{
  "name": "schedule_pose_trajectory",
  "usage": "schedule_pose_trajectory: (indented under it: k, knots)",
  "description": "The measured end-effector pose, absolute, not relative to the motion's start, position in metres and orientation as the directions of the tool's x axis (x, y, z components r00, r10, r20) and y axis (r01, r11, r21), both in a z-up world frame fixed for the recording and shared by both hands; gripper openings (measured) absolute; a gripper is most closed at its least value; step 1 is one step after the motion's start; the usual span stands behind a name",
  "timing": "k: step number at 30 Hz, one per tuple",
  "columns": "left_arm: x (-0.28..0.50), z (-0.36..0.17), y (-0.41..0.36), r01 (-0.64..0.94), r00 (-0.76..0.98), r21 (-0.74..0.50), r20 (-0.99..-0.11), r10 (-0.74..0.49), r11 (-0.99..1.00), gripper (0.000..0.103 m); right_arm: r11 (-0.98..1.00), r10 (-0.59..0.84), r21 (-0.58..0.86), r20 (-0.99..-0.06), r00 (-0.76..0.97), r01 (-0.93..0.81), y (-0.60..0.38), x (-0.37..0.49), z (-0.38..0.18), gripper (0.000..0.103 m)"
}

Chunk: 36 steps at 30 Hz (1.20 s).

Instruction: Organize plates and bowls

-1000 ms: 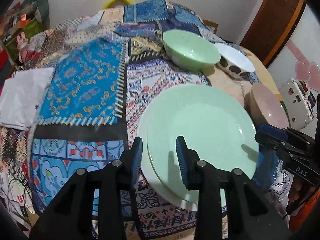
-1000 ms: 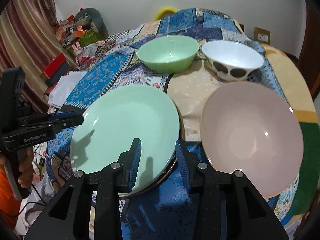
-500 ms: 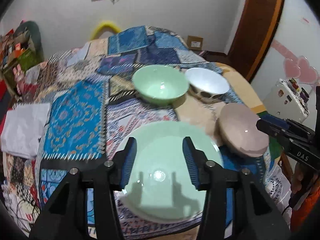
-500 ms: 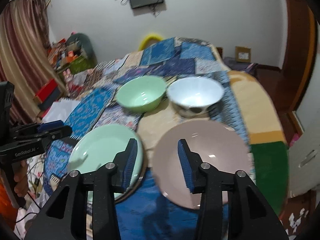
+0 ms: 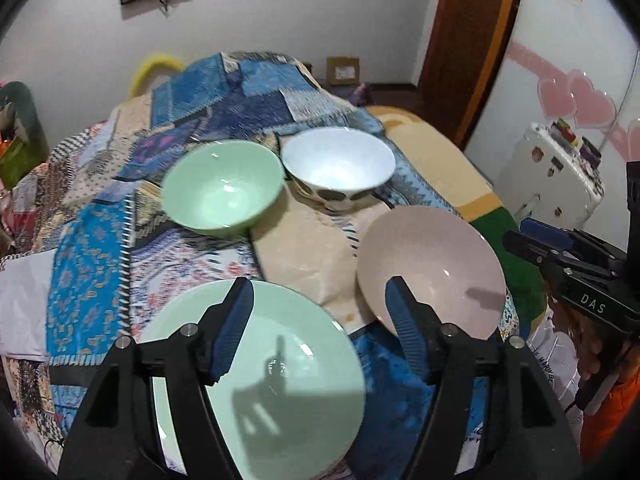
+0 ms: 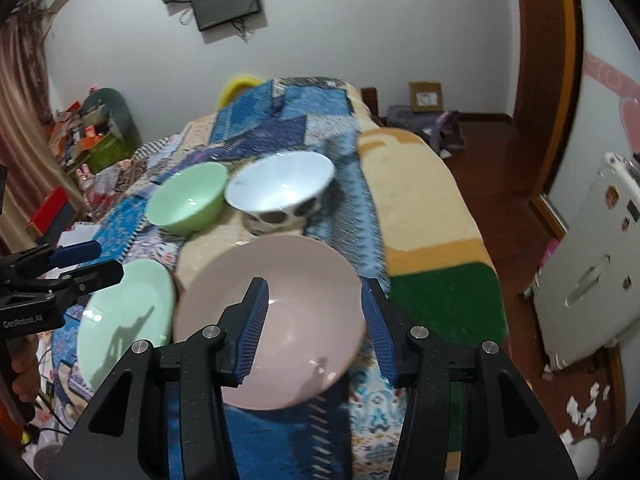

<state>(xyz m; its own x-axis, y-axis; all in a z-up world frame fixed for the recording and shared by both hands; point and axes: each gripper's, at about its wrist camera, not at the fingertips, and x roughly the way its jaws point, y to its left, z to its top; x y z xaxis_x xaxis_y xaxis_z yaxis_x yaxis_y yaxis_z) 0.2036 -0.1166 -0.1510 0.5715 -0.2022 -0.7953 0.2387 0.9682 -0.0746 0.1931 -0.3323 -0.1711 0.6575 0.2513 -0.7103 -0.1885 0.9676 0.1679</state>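
Observation:
A light green plate (image 5: 280, 364) lies at the near edge of the patchwork cloth, also seen in the right wrist view (image 6: 124, 312). A pink bowl (image 5: 428, 264) sits to its right (image 6: 276, 320). A green bowl (image 5: 222, 186) and a white bowl with dark spots (image 5: 338, 166) stand farther back, side by side (image 6: 186, 196) (image 6: 280, 188). My left gripper (image 5: 320, 328) is open and empty, held above the green plate. My right gripper (image 6: 316, 328) is open and empty, held above the pink bowl.
The patchwork cloth (image 5: 92, 240) covers the table, with a yellow and green blanket (image 6: 424, 224) on its right side. A white cabinet (image 6: 592, 272) stands at the right. Clutter (image 6: 84, 136) lies by the far left wall. White paper (image 5: 20, 300) lies at the left.
Both grippers have risen and pulled back from the dishes. Their jaws have opened wider. The dishes have not moved.

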Motion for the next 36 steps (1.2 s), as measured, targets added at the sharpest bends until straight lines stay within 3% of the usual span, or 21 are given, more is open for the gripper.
schedule_pose_trajectory:
  k: [12, 17, 21, 25, 29, 36]
  knots:
    - [0.241, -0.205, -0.152, 0.26, 0.462, -0.071, -0.867, -0.189, 0.963, 0.068, 0.955, 0.298, 0.238, -0.757, 0.582, -0.179, -0.348, 0.206, -0.215, 0.045]
    - [0.25, -0.221, -0.159, 0.255, 0.421, -0.099, -0.884, -0.203, 0.962, 0.053, 0.939, 0.345, 0.283, -0.756, 0.556, -0.198, -0.346, 0.205, -0.224, 0.044]
    - [0.254, -0.231, -0.164, 0.262, 0.393, -0.115, -0.894, -0.215, 0.958, 0.036, 0.926, 0.378, 0.31, -0.754, 0.537, -0.215, -0.342, 0.206, -0.229, 0.03]
    - [0.254, -0.236, -0.17, 0.286, 0.367, -0.142, -0.897, -0.245, 0.948, 0.02, 0.936, 0.352, 0.277, -0.757, 0.551, -0.218, -0.336, 0.205, -0.231, 0.028]
    - [0.251, -0.235, -0.178, 0.298, 0.39, -0.095, -0.896, -0.212, 0.95, 0.02, 0.934, 0.358, 0.293, -0.756, 0.548, -0.206, -0.34, 0.206, -0.231, 0.027]
    - [0.245, -0.225, -0.176, 0.291, 0.394, -0.127, -0.888, -0.239, 0.948, 0.02, 0.93, 0.365, 0.315, -0.751, 0.551, -0.187, -0.341, 0.202, -0.223, 0.027]
